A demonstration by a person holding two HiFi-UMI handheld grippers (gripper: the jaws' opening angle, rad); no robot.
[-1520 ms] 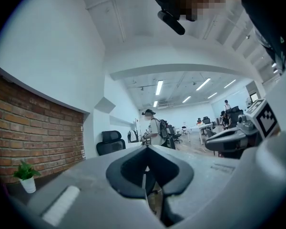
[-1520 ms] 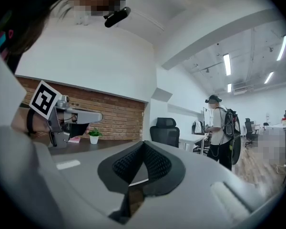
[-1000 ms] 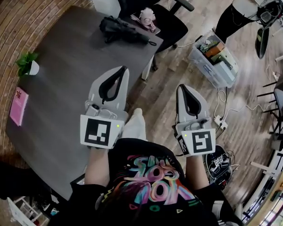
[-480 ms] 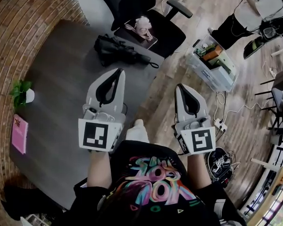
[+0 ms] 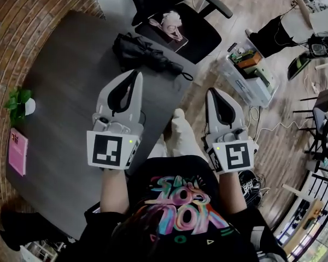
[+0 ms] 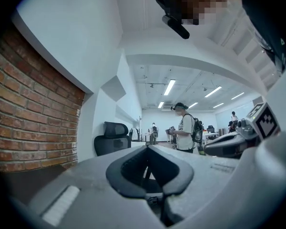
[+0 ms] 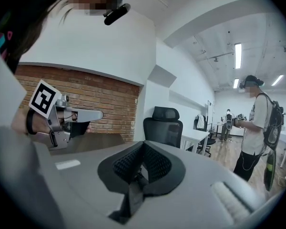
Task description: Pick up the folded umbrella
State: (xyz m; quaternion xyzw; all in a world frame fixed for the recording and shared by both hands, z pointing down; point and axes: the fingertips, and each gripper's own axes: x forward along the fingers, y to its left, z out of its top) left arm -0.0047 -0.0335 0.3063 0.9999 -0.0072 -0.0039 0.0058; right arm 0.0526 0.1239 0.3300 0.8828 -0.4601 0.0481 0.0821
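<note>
Left claw (image 5: pixel 137 73) and right claw (image 5: pixel 212 91) were clenched, empty.
Umbrella (image 5: pixel 146 52) lay ahead at the worktop's (image 5: pixel 65 102) far edge, untouched; the nearer left claw would best open wide first, then close across its bundled middle.

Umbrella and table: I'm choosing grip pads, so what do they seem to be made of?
The umbrella looks like black fabric, matte, bunched in soft crumpled folds. The table looks like dark grey laminate or painted board: flat, even, matte, with no grain visible.
</note>
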